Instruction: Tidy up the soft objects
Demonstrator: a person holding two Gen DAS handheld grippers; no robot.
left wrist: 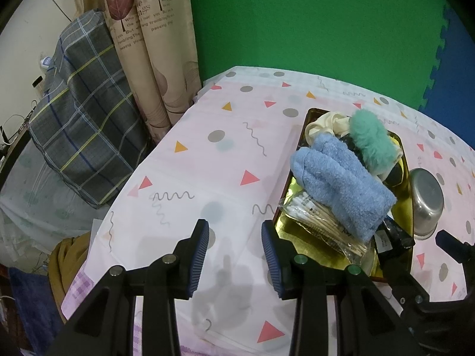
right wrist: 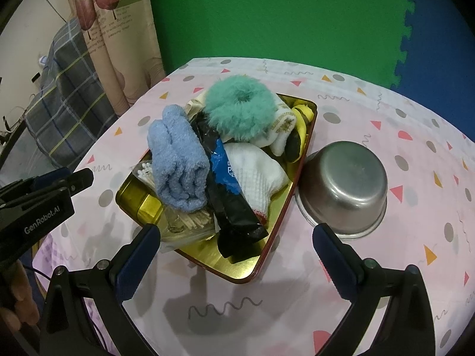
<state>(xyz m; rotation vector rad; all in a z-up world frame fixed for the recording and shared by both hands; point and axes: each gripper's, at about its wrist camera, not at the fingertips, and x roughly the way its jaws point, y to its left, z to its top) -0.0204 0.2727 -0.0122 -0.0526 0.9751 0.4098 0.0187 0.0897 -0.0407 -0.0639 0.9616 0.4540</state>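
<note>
A gold tray (right wrist: 237,267) (left wrist: 403,207) with a red rim sits on the patterned table, piled with soft things. On it lie a folded blue towel (right wrist: 178,163) (left wrist: 338,184), a fluffy teal scrunchie (right wrist: 240,109) (left wrist: 371,139), white socks (right wrist: 255,169), a black and blue packet (right wrist: 231,195), a yellow and black item (right wrist: 299,130) and a bag of cotton swabs (left wrist: 314,216). My right gripper (right wrist: 237,255) hovers open over the tray's near corner, nothing between its fingers. My left gripper (left wrist: 234,255) stands open over bare cloth left of the tray.
An upturned steel bowl (right wrist: 344,184) (left wrist: 426,198) stands right of the tray, touching its rim. The table's left edge drops to a plaid cushion (left wrist: 86,130) and a curtain (left wrist: 154,53). A green wall (left wrist: 311,17) lies behind. The left gripper's body (right wrist: 38,204) shows at the right view's left.
</note>
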